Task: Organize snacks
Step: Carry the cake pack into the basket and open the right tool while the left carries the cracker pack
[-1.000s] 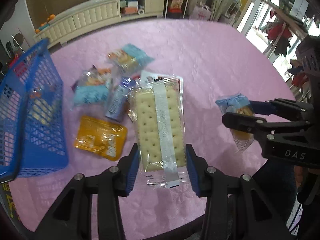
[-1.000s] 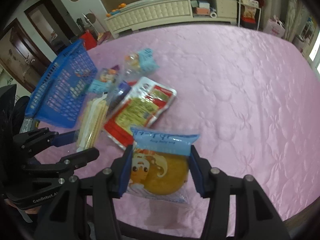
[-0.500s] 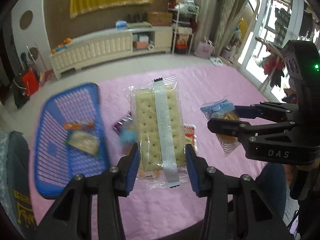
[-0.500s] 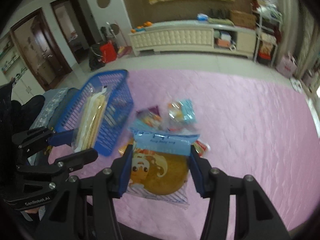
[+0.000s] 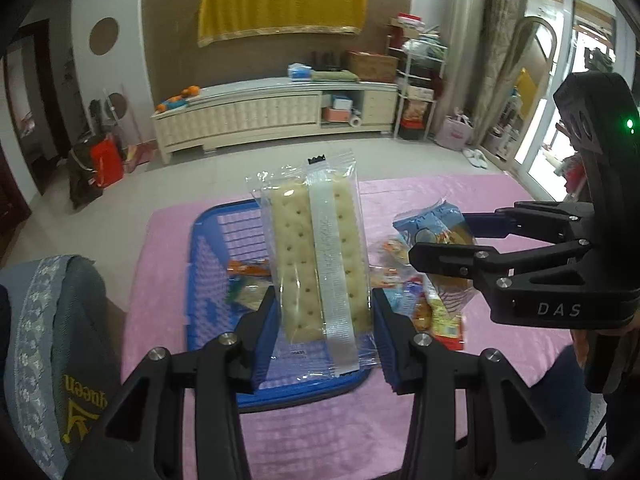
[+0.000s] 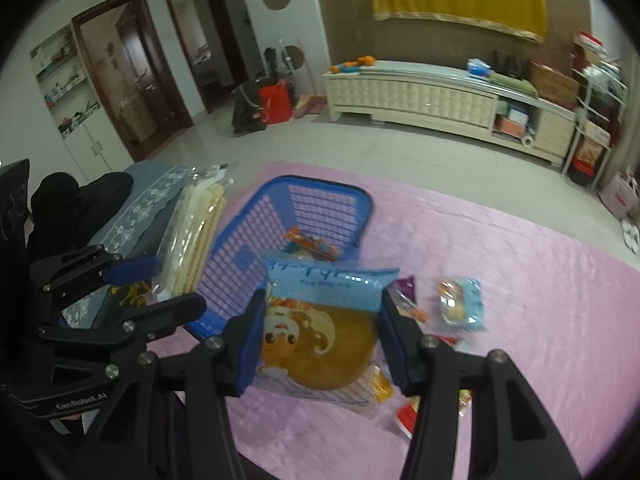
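Gripping a clear pack of crackers in my left gripper above the blue basket, I hold a blue-topped cake packet clamped in my right gripper just right of it, loose snacks lying beyond on the pink tablecloth.

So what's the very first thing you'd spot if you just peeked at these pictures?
Probably the cracker pack, clamped upright in the left gripper above the blue basket. Next, the cake packet with a cartoon face, pinched in the right gripper over the pink tablecloth. A few loose snacks lie on the cloth beside the basket.
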Motion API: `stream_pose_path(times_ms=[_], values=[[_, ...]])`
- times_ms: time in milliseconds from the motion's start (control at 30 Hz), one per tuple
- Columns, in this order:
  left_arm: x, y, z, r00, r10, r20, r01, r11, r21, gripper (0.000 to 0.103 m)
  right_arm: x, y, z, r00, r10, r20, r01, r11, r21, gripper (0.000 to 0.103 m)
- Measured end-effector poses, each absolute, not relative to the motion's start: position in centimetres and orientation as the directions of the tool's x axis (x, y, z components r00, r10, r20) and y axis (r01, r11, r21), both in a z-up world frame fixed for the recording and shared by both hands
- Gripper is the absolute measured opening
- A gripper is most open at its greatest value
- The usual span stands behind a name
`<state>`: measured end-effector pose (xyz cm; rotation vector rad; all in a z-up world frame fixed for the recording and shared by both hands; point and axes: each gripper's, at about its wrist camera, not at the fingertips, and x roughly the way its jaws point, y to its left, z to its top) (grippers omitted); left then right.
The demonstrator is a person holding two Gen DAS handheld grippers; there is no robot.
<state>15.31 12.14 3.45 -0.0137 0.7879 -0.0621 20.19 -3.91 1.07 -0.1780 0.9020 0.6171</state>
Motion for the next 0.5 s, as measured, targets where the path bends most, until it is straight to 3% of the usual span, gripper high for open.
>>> stream_pose_path(times_ms=[500], values=[[18.7, 19.1, 0.5, 0.673, -0.013, -0.739, -0.043, 0.997, -0.057, 0.041, 25.1, 2.9, -2.5, 0.377, 0.402, -0.834, -0.617, 0.781, 0.098, 0.057]])
